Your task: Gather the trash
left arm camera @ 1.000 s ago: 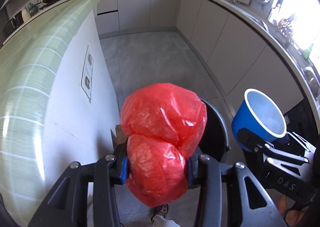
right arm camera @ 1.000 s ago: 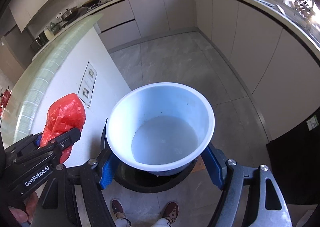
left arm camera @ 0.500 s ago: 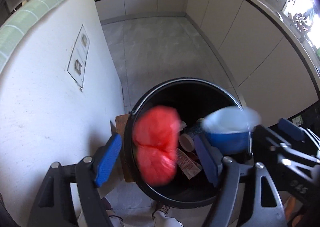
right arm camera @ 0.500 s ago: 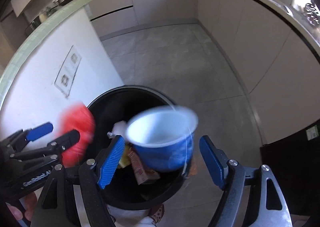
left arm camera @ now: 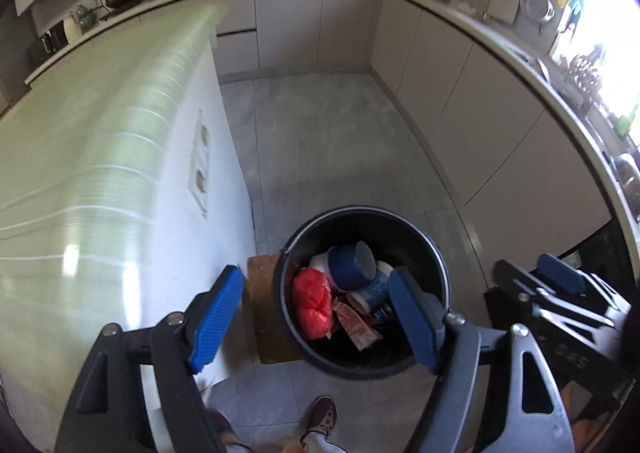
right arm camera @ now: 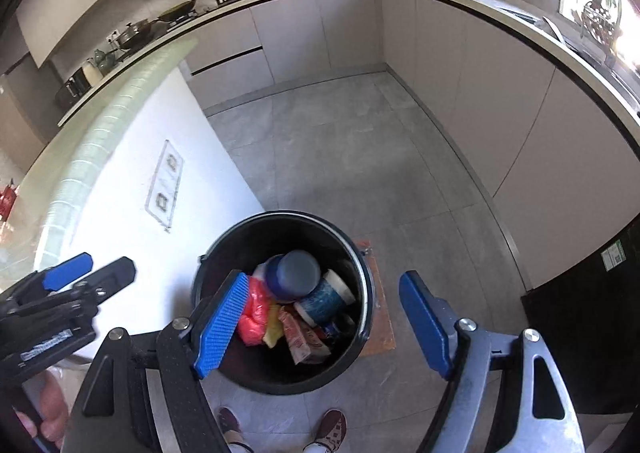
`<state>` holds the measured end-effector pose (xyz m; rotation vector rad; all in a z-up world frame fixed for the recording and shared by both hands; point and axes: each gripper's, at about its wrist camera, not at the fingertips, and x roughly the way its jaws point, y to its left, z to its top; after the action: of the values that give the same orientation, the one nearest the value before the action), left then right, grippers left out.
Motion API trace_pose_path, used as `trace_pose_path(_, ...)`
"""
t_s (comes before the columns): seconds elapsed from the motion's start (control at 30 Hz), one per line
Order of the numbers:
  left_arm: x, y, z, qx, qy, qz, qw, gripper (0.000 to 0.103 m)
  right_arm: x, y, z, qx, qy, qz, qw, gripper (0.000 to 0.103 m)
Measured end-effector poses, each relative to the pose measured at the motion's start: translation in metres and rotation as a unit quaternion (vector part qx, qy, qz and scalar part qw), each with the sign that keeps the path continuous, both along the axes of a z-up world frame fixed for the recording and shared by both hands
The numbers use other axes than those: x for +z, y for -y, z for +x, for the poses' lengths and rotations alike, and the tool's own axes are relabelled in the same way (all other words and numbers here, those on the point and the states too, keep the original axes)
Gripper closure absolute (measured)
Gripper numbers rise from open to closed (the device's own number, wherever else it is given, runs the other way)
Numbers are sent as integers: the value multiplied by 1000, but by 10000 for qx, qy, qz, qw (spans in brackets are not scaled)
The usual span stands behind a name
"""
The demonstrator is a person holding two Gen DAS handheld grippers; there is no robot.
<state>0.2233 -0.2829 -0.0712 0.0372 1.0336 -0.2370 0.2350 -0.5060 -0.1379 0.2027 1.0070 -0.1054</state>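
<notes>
Left wrist view, reading left to right: the white island wall with its green top (left arm camera: 100,125), then the left gripper (left arm camera: 316,319), jaws wide apart with nothing between the pads, above the one black bin (left arm camera: 438,261) on the floor. Inside it, one red bag (left arm camera: 312,303) lies at the left, its long axis running toward and away from the camera, two lobes end to end. Just right of it one blue bowl (left arm camera: 352,265) lies tipped on its side, mouth facing right. A blue-and-white cup (left arm camera: 370,293) lies below the bowl, a red wrapper (left arm camera: 356,327) beside it. Far right, the right gripper shows side-on.

Right wrist view: the left gripper (right arm camera: 86,273) enters at far left, held by a hand (right arm camera: 50,413). The right gripper (right arm camera: 324,323) is spread open and empty over the bin (right arm camera: 362,273). Here the bowl (right arm camera: 298,275) shows its base, not its mouth. Only this view shows a yellow scrap (right arm camera: 273,327) by the red bag (right arm camera: 254,313) and both shoes (right arm camera: 330,427); the left view shows a single one.
</notes>
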Motion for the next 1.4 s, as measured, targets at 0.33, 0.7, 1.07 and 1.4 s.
trace_pose_path(0.33, 61, -110, -104, 261, 863, -90, 9959, 22, 57, -100, -86, 515, 408, 148, 9977, 23)
trace_pose_path(0.7, 74, -207, -209, 581, 1237, 105, 9906, 22, 107, -214, -245, 341, 928, -309, 9946, 21)
trace_pose_path(1.07, 90, -206, -252, 806, 1558, 65, 9845, 21, 159, -223, -309, 190, 1424, -384, 9889, 17)
trace_pose_path(1.4, 86, -177, -275, 966, 1502, 117, 9839, 21, 167, -190, -324, 360, 1542, -286, 9870, 16)
